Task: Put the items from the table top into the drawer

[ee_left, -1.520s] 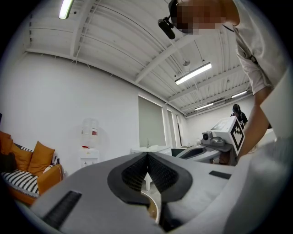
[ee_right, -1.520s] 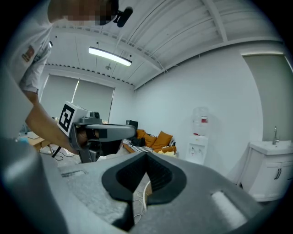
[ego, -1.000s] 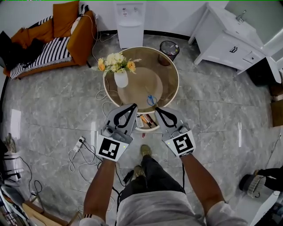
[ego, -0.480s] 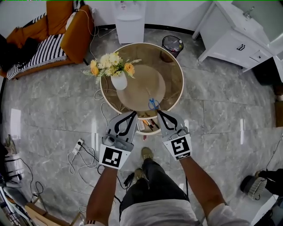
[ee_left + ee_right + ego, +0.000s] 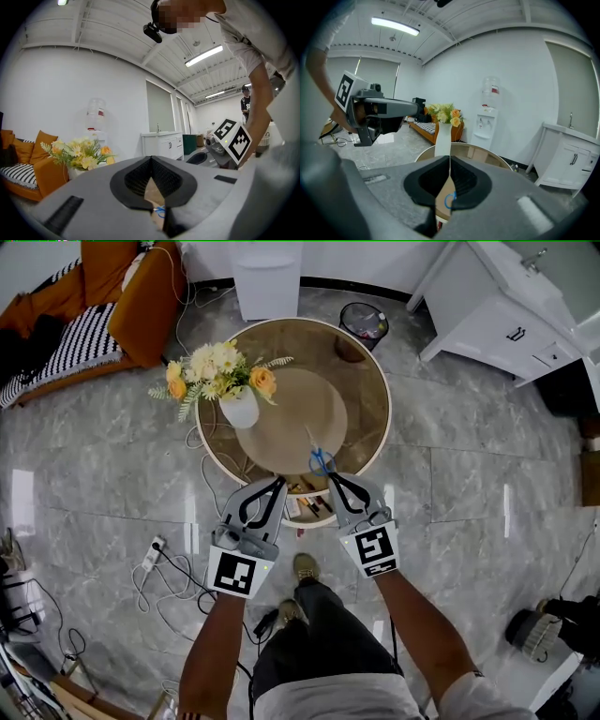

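Note:
Blue-handled scissors (image 5: 319,462) lie on the round glass-topped table (image 5: 366,409) near its front edge. Below that edge the drawer (image 5: 309,508) stands pulled out with several small items inside. My left gripper (image 5: 280,482) hovers at the drawer's left, fingertips together, nothing held. At the drawer's right, just in front of the scissors, is my right gripper (image 5: 330,476); its tips still meet, its jaws are starting to open, and nothing is between them. The scissors (image 5: 160,212) show under the left gripper (image 5: 151,159). In the right gripper view the scissors (image 5: 449,200) show below the right gripper (image 5: 450,158).
A white vase of yellow and orange flowers (image 5: 236,407) stands on the table's left side. Behind the table are a water dispenser (image 5: 265,273), a black bin (image 5: 365,325), a white cabinet (image 5: 506,310) and an orange sofa (image 5: 141,296). Cables and a power strip (image 5: 154,553) lie on the floor at left.
Both grippers have come down and forward toward the table's front edge, and now flank the open drawer. The table sits higher and larger in the head view. Neither gripper took hold of anything.

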The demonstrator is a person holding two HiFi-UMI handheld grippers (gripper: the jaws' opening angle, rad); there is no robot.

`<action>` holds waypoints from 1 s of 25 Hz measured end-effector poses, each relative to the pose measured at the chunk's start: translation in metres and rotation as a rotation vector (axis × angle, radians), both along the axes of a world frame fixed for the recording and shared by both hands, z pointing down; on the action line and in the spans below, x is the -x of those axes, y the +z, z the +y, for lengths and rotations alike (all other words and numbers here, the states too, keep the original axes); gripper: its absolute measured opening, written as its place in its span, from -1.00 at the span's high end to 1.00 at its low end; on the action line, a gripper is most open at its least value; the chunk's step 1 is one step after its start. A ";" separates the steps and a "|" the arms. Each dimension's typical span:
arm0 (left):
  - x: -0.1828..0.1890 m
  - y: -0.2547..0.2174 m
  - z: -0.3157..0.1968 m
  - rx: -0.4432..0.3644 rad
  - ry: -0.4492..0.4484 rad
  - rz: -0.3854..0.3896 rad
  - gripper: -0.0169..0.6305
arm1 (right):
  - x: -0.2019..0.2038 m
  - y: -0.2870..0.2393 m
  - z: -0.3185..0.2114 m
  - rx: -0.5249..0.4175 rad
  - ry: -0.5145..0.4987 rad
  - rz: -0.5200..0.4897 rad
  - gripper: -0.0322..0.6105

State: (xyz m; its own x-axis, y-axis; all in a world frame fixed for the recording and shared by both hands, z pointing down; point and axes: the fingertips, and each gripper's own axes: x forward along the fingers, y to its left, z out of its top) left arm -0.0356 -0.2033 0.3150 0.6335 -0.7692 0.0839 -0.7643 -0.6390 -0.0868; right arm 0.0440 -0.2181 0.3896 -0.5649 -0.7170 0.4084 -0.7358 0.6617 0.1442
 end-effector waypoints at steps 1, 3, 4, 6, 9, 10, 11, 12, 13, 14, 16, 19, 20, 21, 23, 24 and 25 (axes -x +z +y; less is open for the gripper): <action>-0.001 0.006 -0.002 0.005 0.000 0.003 0.95 | -0.002 0.006 -0.002 0.008 0.005 0.003 0.87; -0.002 0.017 -0.004 0.026 -0.006 0.018 0.95 | -0.005 0.019 -0.005 0.025 0.010 0.011 0.85; -0.003 0.022 -0.005 0.036 -0.010 0.025 0.95 | -0.005 0.026 -0.006 0.033 0.010 0.015 0.84; -0.003 0.029 -0.008 0.040 -0.015 0.028 0.95 | -0.006 0.039 -0.009 0.050 0.007 0.025 0.81; -0.003 0.039 -0.013 0.059 -0.029 0.038 0.95 | -0.008 0.061 -0.016 0.083 0.013 0.037 0.78; -0.002 0.042 -0.014 0.063 -0.031 0.037 0.95 | -0.008 0.068 -0.018 0.098 0.018 0.039 0.76; -0.002 0.045 -0.016 0.063 -0.032 0.036 0.95 | -0.009 0.076 -0.020 0.114 0.024 0.042 0.73; -0.002 0.047 -0.017 0.063 -0.032 0.035 0.95 | -0.009 0.082 -0.022 0.129 0.028 0.045 0.72; -0.002 0.049 -0.018 0.060 -0.031 0.033 0.95 | -0.010 0.088 -0.023 0.142 0.032 0.048 0.70; -0.003 0.050 -0.019 0.054 -0.027 0.025 0.95 | -0.010 0.094 -0.025 0.154 0.035 0.051 0.69; -0.005 0.053 -0.020 0.047 -0.017 0.010 0.95 | -0.010 0.103 -0.028 0.176 0.038 0.058 0.66; -0.005 0.062 -0.023 0.071 -0.027 0.025 0.95 | -0.008 0.117 -0.033 0.203 0.042 0.070 0.63; -0.005 0.065 -0.025 0.081 -0.033 0.032 0.95 | -0.007 0.123 -0.035 0.213 0.045 0.076 0.62; -0.004 0.068 -0.027 0.088 -0.038 0.038 0.95 | -0.006 0.129 -0.037 0.224 0.050 0.082 0.61; -0.004 0.075 -0.030 0.091 -0.041 0.036 0.95 | -0.005 0.142 -0.041 0.248 0.061 0.096 0.59; -0.004 0.078 -0.031 0.088 -0.040 0.029 0.95 | -0.005 0.149 -0.042 0.262 0.068 0.104 0.58; -0.005 0.080 -0.032 0.083 -0.038 0.022 0.95 | -0.006 0.156 -0.044 0.276 0.074 0.112 0.58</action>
State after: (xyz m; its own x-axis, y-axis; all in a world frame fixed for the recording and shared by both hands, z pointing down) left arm -0.0305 -0.2354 0.3951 0.6066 -0.7835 0.1350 -0.7891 -0.6140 -0.0177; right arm 0.0499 -0.2623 0.5451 -0.4555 -0.6080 0.6503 -0.7734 0.6320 0.0492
